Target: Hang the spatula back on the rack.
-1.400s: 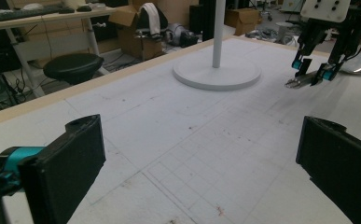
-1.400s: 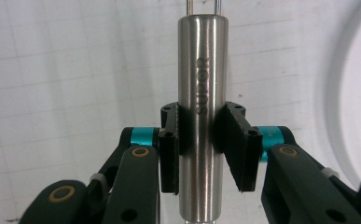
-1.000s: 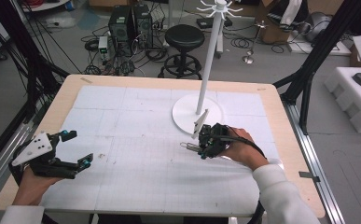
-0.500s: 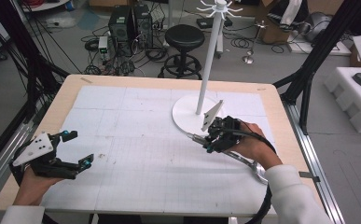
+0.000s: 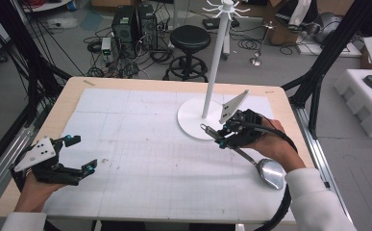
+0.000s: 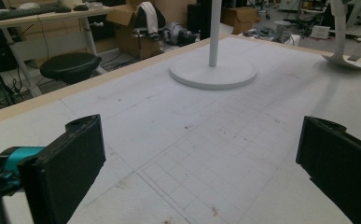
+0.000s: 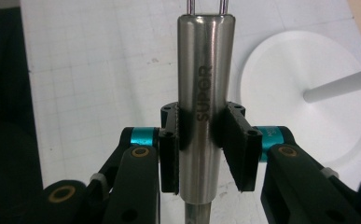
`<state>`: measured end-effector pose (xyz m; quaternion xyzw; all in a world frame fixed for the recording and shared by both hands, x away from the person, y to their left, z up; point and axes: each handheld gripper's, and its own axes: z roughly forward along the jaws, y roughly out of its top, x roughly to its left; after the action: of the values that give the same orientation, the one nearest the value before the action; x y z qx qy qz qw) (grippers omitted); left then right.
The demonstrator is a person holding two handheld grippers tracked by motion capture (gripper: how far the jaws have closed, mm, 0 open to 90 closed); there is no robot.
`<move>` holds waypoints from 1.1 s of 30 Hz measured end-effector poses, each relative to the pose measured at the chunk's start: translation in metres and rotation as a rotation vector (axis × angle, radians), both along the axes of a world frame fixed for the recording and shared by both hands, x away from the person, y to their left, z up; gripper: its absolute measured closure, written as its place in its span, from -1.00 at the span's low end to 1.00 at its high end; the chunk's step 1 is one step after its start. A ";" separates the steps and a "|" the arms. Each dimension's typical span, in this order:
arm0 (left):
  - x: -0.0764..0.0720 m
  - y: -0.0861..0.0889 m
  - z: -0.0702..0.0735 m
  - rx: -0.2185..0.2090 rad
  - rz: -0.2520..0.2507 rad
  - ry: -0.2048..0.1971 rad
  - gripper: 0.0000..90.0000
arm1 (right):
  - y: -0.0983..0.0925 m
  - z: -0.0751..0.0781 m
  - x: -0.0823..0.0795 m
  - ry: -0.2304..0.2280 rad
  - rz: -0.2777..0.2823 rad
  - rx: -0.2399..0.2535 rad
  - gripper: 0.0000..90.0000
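Observation:
A steel ladle lies slanted in my right gripper (image 5: 228, 134), which is shut on its handle. The ladle's round bowl (image 5: 271, 173) hangs low toward the table's front right, below the person's wrist. Its wire-loop handle end (image 5: 205, 128) points at the white stand's round base (image 5: 189, 120). In the right gripper view the lettered steel handle (image 7: 205, 84) runs upright between the pads of the right gripper (image 7: 205, 144). My left gripper (image 5: 83, 153) rests at the table's front left, jaws wide apart with nothing between them. The left gripper view shows the left gripper (image 6: 201, 158) over bare white mat.
The white stand's thin pole (image 5: 215, 53) rises from the base at the back right and carries several hooks (image 5: 226, 6) at its top. A gridded white mat (image 5: 150, 144) covers the wooden table. A black stool (image 5: 189, 38) and cables lie on the floor behind.
My right gripper has risen and shifted right toward the stand's base, carrying the ladle with it. The left gripper has stayed put.

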<state>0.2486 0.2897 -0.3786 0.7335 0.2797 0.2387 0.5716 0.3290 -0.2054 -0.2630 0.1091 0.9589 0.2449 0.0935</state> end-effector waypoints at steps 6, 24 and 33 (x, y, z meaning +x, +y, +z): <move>0.000 0.000 0.000 0.002 0.000 0.000 -0.96 | -0.009 0.013 0.001 -0.022 -0.021 0.065 0.53; 0.000 0.000 -0.001 0.002 0.000 0.003 -0.96 | -0.028 0.049 0.000 -0.058 -0.054 0.231 0.53; 0.001 0.000 -0.001 0.004 0.002 0.004 -0.96 | -0.037 0.061 0.002 -0.069 -0.058 0.326 0.53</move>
<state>0.2495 0.2900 -0.3798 0.7350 0.2811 0.2384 0.5692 0.3313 -0.2420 -0.2018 0.1421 0.8990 0.3980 0.1147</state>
